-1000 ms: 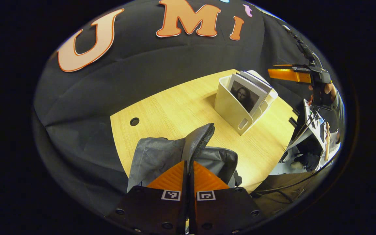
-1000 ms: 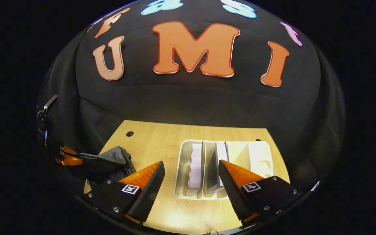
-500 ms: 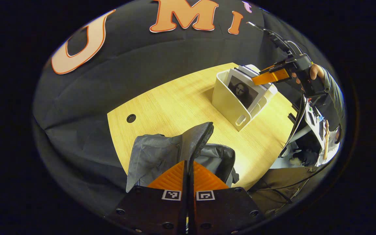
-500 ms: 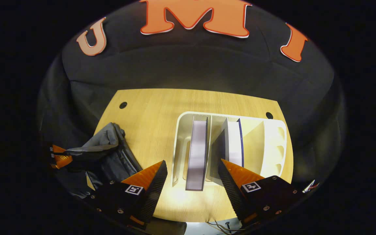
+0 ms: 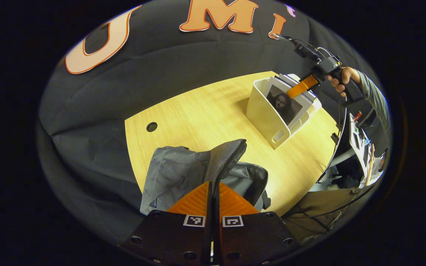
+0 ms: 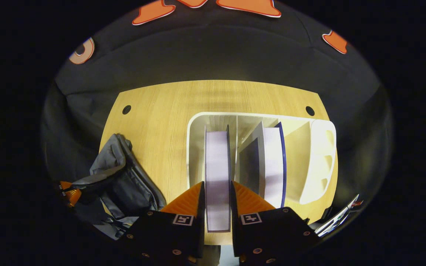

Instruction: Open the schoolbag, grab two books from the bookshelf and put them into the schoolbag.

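Observation:
The grey schoolbag [image 5: 176, 173] lies at the table's near edge, and my left gripper [image 5: 213, 183] is shut on its raised zipper flap [image 5: 227, 155], holding it up. The white bookshelf [image 6: 194, 125] stands on the table with two upright books. My right gripper [image 6: 217, 183] comes down from above and is shut on the left book [image 6: 216, 155], one finger against each cover. The second book [image 6: 273, 162] leans in the neighbouring slot. In the left gripper view the right gripper [image 5: 301, 85] reaches into the bookshelf [image 5: 264, 114] at the portrait-covered book [image 5: 285, 105].
The wooden table [image 6: 161, 118] has a cable hole in each far corner [image 6: 126, 109]. The schoolbag [image 6: 124, 184] and the left gripper [image 6: 68, 186] sit left of the shelf. A hand [image 5: 340, 78] holds the right gripper. Cluttered equipment [image 5: 359, 138] stands beyond the table's right edge.
My right gripper has come down onto the bookshelf and shut its wide-open fingers on the left book. The left gripper keeps holding the bag's flap, almost unmoved.

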`<state>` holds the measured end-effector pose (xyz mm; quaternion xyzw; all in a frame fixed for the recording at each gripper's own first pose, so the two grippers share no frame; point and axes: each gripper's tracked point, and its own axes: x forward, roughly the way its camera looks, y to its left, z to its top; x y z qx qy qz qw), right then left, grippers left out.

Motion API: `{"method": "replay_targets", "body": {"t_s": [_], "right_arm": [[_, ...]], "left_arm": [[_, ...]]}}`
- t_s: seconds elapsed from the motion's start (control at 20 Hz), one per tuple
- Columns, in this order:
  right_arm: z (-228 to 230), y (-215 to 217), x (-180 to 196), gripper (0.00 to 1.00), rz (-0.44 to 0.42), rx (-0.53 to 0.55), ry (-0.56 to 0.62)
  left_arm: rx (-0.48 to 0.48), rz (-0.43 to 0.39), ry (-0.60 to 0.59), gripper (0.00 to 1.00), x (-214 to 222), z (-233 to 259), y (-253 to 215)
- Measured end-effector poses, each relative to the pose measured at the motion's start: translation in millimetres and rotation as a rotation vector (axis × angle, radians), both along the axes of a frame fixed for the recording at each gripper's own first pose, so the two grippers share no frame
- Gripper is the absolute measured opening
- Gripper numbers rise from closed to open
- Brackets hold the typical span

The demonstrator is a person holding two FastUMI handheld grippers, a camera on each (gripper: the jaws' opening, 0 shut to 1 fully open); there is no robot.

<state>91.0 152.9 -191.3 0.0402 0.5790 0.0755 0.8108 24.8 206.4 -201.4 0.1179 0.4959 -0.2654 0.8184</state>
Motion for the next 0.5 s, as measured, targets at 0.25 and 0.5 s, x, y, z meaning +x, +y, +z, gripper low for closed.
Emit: {"method": "replay_targets", "body": {"t_s": [0.25, 0.5], "right_arm": [[29.9, -14.9, -17.0, 0.29, -0.003, 0.038, -0.031], [49.8, -32.1, -48.8, 0.29, -0.012, 0.06, -0.074]], "left_arm": [[0.002, 0.019, 0.014, 0.03, -2.8, -6.2, -3.3], [0.002, 0.034, 0.021, 0.03, -5.8, -9.9, -6.9]]}}
